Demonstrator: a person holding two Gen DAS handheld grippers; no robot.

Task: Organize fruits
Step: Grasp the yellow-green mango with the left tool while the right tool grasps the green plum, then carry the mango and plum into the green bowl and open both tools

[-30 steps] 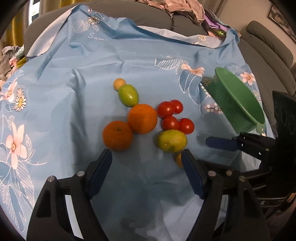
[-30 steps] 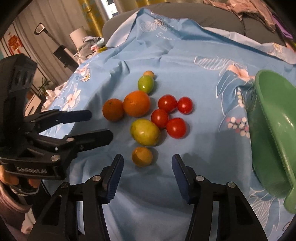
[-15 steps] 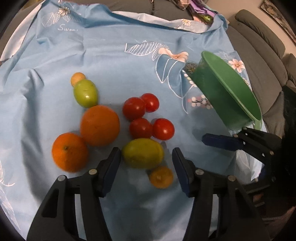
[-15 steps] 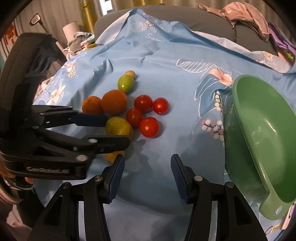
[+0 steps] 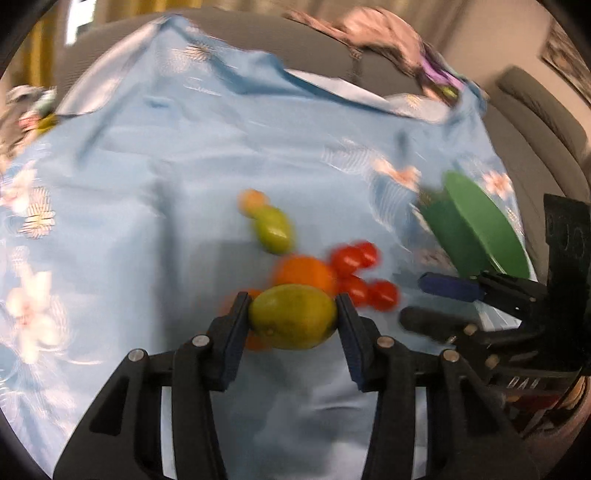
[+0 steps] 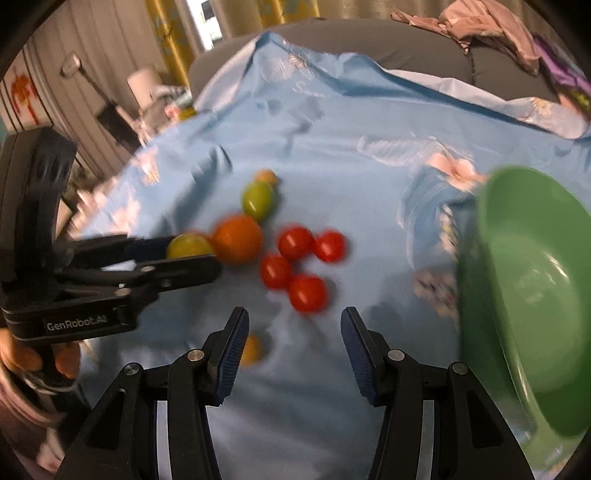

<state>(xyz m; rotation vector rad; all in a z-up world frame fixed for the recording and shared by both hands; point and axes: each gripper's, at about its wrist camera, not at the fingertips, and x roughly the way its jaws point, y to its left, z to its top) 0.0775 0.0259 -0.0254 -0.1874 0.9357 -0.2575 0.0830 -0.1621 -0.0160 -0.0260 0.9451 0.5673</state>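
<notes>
My left gripper (image 5: pixel 293 317) is shut on a yellow-green mango (image 5: pixel 293 316) and holds it above the blue flowered cloth; it also shows in the right wrist view (image 6: pixel 189 246). On the cloth lie a big orange (image 6: pixel 238 239), several red tomatoes (image 6: pixel 295 242), a small green fruit (image 6: pixel 257 199) and a small orange fruit (image 6: pixel 251 349). My right gripper (image 6: pixel 293 349) is open and empty over the cloth near the tomatoes. A green bowl (image 6: pixel 535 295) stands tilted at the right.
The blue cloth (image 6: pixel 332 129) covers a grey sofa (image 6: pixel 406 40). Crumpled clothes (image 6: pixel 491 22) lie on the sofa back. A second orange (image 5: pixel 253 339) is mostly hidden behind the mango and my left finger.
My left gripper closed on the yellow-green mango and lifted it off the cloth. The views are blurred by motion. My right gripper stayed open near the bowl.
</notes>
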